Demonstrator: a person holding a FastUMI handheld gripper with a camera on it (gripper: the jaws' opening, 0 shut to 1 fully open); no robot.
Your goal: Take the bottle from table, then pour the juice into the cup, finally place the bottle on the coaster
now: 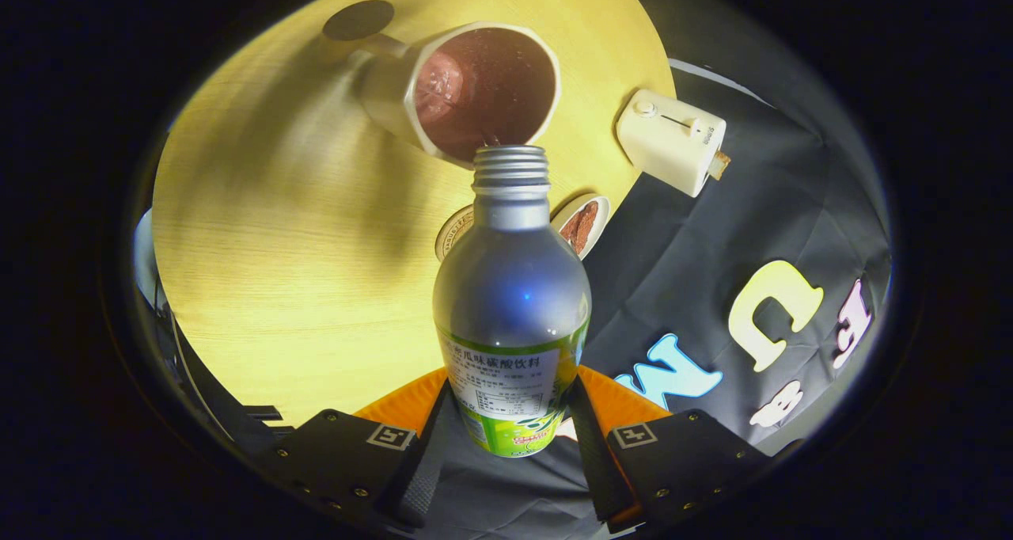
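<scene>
— Where's the bottle [511, 287] now?

— Clamped in the gripper [510, 437]. Both fingers [589, 453] press on its labelled lower body, one on each side, so the jaws are closed around it and it's lifted clear of the table [277, 247].

— Which way does it point?

— Its long axis runs straight out along the fingers, base near the gripper, threaded neck at the far end. The cap is off. The open mouth sits right at the near lip of the cup [475, 89], and the whole view is tipped, so the tabletop looks like a slanted wall behind it.

— And the cup?

— A pale mug just beyond the bottle's mouth, its opening turned towards us, handle off to the far left. There's dark reddish liquid inside with a foamy patch on the left of it. I can't tell whether anything is running from the bottle.

— What else is around?

— Behind the bottle's shoulder, two small round things lie on the wood: a pale disc [453, 231] peeping out on the left, and a white-rimmed dish [584, 223] with something brown in it on the right. Farther left, beyond the mug's handle, a dark round coaster [358, 19]. To the right, at the table's edge, a cream box-shaped gadget [671, 140] with a knob and a slider.
</scene>
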